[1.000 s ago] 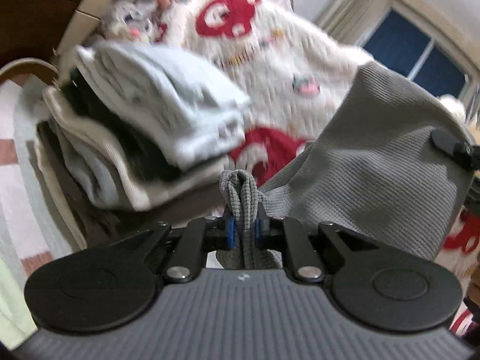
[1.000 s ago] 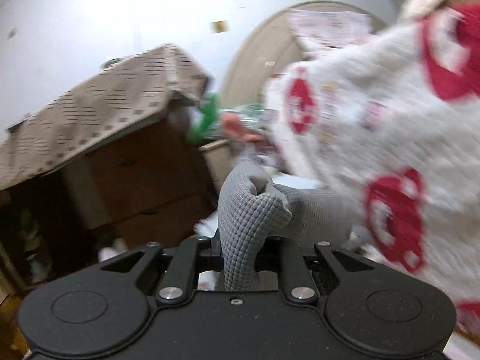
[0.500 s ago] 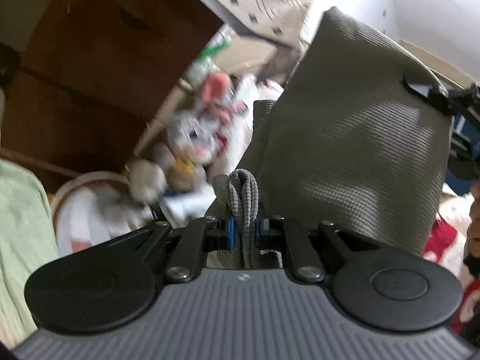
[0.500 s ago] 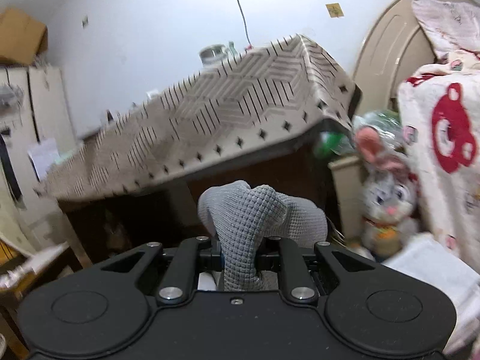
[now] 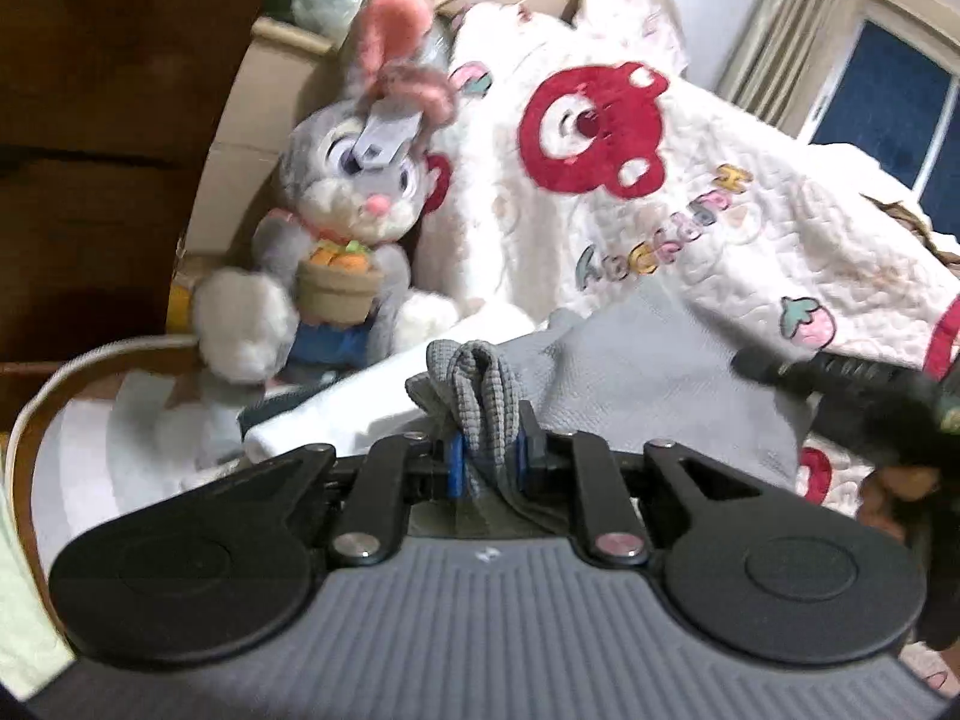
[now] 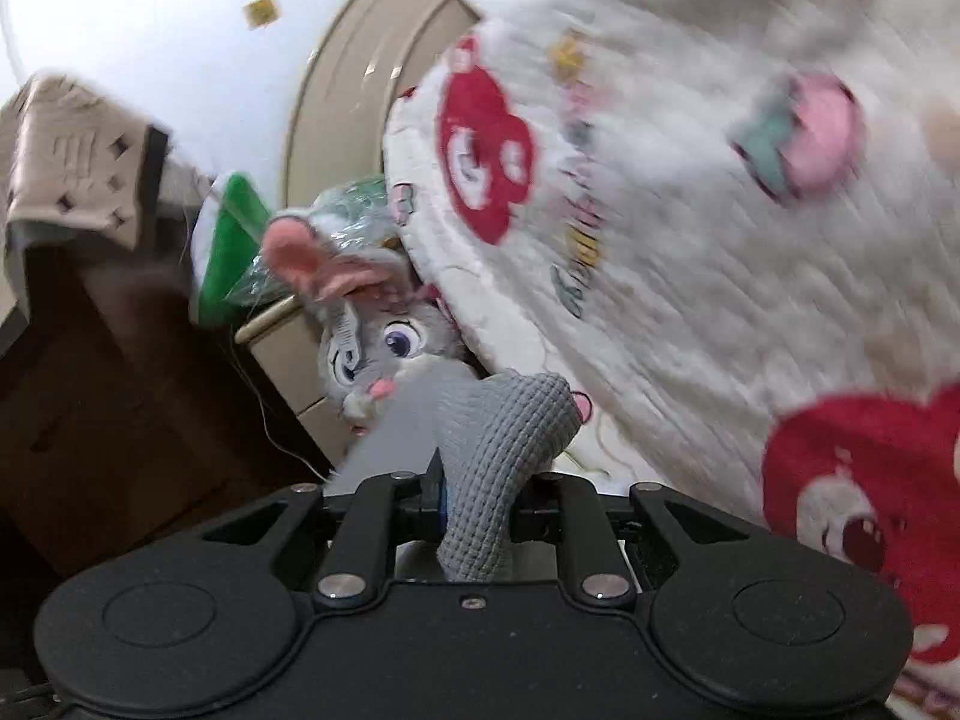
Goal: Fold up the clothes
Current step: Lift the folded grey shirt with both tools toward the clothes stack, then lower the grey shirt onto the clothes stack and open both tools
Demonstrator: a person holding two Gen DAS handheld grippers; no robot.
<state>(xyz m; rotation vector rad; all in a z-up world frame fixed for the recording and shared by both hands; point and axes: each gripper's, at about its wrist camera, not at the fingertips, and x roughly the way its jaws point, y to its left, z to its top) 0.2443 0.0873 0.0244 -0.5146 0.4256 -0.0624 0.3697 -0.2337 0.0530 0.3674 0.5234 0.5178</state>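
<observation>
Left gripper [image 5: 487,465]: jaws clamped on bunched grey knit cloth [image 5: 660,372]. Right gripper [image 6: 477,501]: jaws clamped on another fold of it, 2 fingers nearly meeting.

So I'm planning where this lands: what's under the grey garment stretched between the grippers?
Under the grey garment lie folded white cloth and the bear-print quilt. Whatever sits directly beneath its middle is covered.

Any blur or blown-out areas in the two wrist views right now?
Left wrist: mild motion blur; plush rabbit and quilt lettering readable, grey garment in the left gripper sharp; right gripper smeared. Right wrist: quilt heavily streaked, wall near white, garment in the right gripper crisp. Fisheye bending in both.
</observation>
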